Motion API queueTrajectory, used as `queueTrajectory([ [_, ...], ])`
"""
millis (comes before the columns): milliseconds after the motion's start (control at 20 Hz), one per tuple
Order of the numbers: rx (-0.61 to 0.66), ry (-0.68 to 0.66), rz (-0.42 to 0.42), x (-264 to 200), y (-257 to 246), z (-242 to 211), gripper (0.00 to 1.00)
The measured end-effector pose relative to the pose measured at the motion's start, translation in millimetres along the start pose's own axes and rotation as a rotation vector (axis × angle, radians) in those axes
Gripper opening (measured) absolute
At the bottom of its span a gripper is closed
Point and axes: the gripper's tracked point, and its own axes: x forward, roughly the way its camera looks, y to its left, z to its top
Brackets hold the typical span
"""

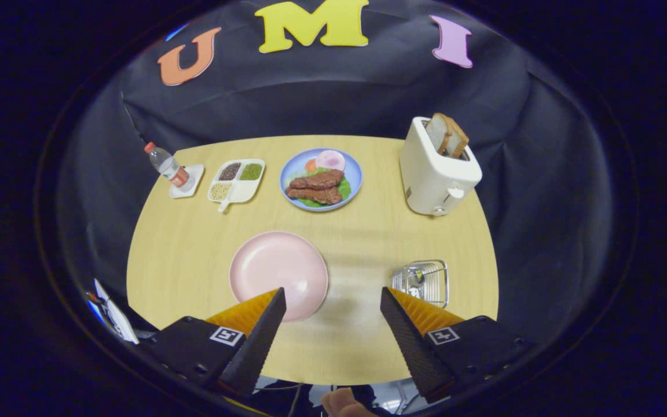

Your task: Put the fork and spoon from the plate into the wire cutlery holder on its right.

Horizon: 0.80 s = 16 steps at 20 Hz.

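Gripper view: the pink plate (278, 275) lies bare on the wooden table (194, 243), just ahead of the left finger, whose tip overlaps its near rim. No fork or spoon is visible on it. The wire cutlery holder (421, 282) stands at about 3 o'clock from the plate, well apart from it and just beyond the right finger; metal shapes inside it appear to be cutlery, though they are too small to tell fork from spoon.

The gripper (333, 304) is spread wide, its fingers empty, with only bare tabletop between them.

Farther out, at 12 o'clock from the pink plate, sits a blue plate (355, 174) of meat and vegetables. At about 11 o'clock are a white divided dish (241, 191) of beans and grains and, beyond it, a small water bottle (167, 167) on a white coaster. At about 1 o'clock a white toaster (435, 174) holds bread slices (448, 136). A fingertip (342, 402) of the person shows at 6 o'clock, below the gripper.

Judged from this layout, the transfer appears complete or nearly so: the plate is cleared and the holder seems loaded. The next move would call for confirming that both pieces stand inside the wire basket, then drawing the open gripper clear without knocking the light holder.
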Motion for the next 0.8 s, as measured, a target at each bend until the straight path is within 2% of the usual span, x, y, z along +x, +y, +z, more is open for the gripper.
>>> queueTrajectory([
  [250, 0.012, -0.259, -0.016, -44.6, 26.3, 24.7, 0.98],
  [350, 0.007, -0.407, -0.017, -67.8, 32.6, 40.0, 0.97],
  [500, 0.006, -0.638, 0.024, -108.1, 47.9, 52.4, 0.97],
  [700, -0.005, -0.873, 0.041, -157.5, 58.6, 53.5, 0.96],
  [800, -0.026, -0.931, 0.006, -176.7, 59.6, 45.8, 0.96],
])
